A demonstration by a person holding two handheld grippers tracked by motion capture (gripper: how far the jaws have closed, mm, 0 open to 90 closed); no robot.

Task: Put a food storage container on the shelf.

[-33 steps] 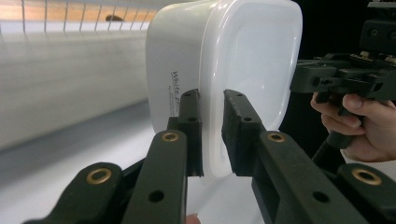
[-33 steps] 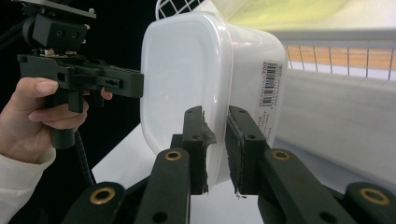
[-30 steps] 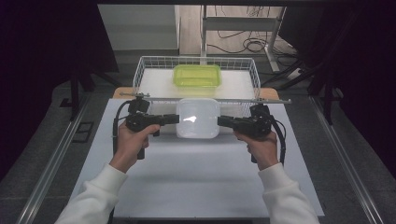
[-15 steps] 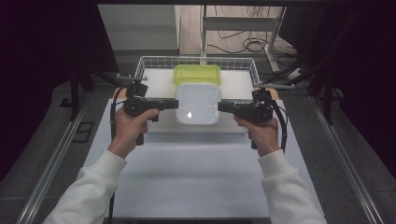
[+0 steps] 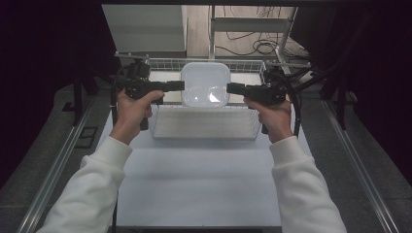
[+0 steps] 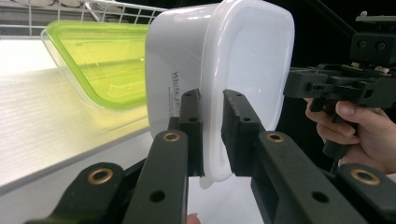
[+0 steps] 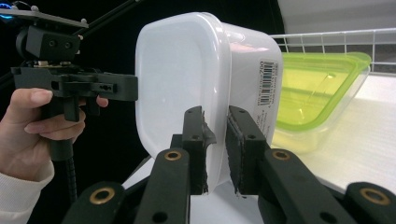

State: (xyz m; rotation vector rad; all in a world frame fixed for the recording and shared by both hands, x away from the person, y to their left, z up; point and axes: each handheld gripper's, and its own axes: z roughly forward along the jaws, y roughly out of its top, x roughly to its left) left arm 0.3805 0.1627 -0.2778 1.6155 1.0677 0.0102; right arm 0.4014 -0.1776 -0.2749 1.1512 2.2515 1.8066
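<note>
You held the white box (image 5: pixel 205 84) between your two grippers, one on each side of it. Your left gripper (image 5: pixel 179 86) had its jaws nearly closed, pinching the rim at the box's left edge; in the left gripper view that rim (image 6: pixel 211 140) ran down between the two black pads, one pad on the lid face and the other on the wall with the printed text. Your right gripper (image 5: pixel 232 88) did the same at the box's right edge, its jaws almost closed on the rim (image 7: pixel 215 140), one pad on the lid face and the other on the wall bearing the barcode label.

In the high view the box hung in the air above the wire basket (image 5: pixel 204 133), over the basket's far half, lid side up towards the camera. It touched nothing but the pads. Both grippers pointed inward at each other, level, with the box midway between your hands.

The green box (image 6: pixel 100 65) lay on the basket's floor beneath and beyond the white one, near the basket's far edge, apart from both grippers. The basket stood at the far edge of the table (image 5: pixel 199 184).
</note>
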